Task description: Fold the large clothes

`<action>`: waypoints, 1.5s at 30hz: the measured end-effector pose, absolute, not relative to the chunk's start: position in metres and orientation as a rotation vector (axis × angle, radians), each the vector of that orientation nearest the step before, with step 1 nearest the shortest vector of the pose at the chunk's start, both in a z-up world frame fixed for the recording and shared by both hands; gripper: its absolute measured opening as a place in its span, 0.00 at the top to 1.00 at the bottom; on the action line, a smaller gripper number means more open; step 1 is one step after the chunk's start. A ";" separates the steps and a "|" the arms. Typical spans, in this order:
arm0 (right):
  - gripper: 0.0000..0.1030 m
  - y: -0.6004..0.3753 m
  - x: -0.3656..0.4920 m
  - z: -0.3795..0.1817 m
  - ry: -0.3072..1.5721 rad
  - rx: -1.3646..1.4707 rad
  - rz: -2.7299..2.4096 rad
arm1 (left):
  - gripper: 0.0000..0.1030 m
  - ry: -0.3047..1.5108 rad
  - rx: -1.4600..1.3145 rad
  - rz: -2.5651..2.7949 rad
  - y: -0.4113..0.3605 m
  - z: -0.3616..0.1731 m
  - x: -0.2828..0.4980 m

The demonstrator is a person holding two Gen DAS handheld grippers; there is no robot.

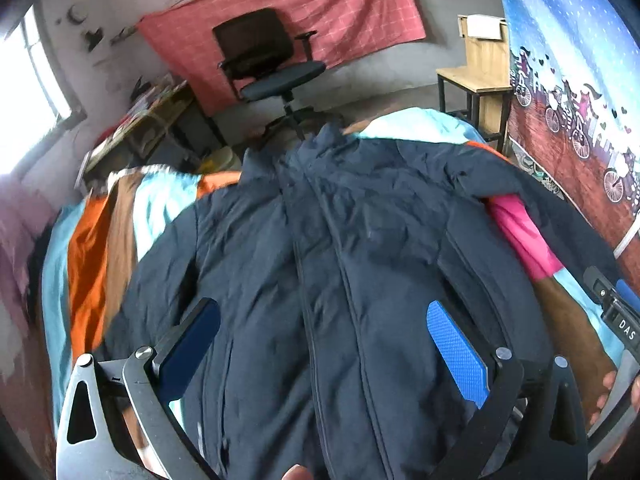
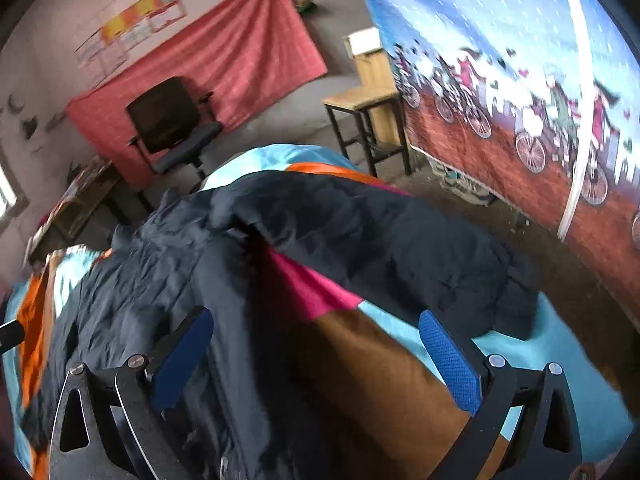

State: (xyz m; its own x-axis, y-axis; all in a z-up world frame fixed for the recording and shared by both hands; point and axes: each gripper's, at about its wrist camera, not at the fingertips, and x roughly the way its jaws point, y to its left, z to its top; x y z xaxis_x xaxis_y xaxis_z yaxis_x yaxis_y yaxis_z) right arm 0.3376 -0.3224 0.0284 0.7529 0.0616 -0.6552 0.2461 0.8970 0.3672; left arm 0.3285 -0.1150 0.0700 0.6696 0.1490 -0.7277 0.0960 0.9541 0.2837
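A patchwork bedcover [image 1: 86, 264] of smooth, slightly glossy cloth in light blue, orange, brown and pink blocks drapes the surface underneath, which is itself hidden, so what kind of support it is cannot be told. On it lies a dark navy jacket [image 1: 320, 248], front up, its thin fabric finely crinkled and padded-looking, with a zip running down the middle and a stand-up collar [image 1: 320, 136] pointing toward the far wall. Its hem end runs out of the bottom of the left wrist view. In the right wrist view one sleeve [image 2: 400, 248] angles outward over the pink and blue patches, puffy and creased, its cuff end blurred near the cover's edge.

Beyond the cover stand a black office chair [image 1: 272, 68] with a mesh-like back, before a hanging red checked cloth [image 1: 300, 12], and a plain wooden stool [image 1: 476, 80] on dark metal legs beside a printed bicycle-pattern curtain [image 1: 572, 100].

The left gripper [image 1: 324, 348] hovers above the jacket's lower chest, jaws spread wide with nothing between them; its pads [image 1: 456, 352] are blue with a fine dimpled grain. The right gripper [image 2: 316, 356] hangs over the jacket's side edge and the brown patch, jaws likewise wide apart and holding nothing.
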 end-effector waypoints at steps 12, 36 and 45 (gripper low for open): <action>0.00 -0.391 0.363 -0.040 0.628 0.890 -0.164 | 0.01 0.794 0.323 -0.064 -0.153 0.001 0.467; 0.92 -0.456 0.396 -0.032 0.482 1.169 -0.411 | 0.02 1.051 0.123 -0.081 -0.173 -0.091 0.609; 0.94 -0.385 0.426 0.136 0.252 0.585 -0.158 | 0.02 0.977 -0.028 -0.219 -0.070 -0.023 0.557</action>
State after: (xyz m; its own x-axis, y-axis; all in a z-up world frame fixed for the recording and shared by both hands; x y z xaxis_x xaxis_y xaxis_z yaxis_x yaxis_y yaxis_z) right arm 0.4257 -0.3849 0.1362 0.9573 -0.0756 -0.2789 0.2178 0.8230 0.5246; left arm 0.5573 -0.0698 -0.0229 0.5392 -0.1965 -0.8189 0.1718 0.9776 -0.1215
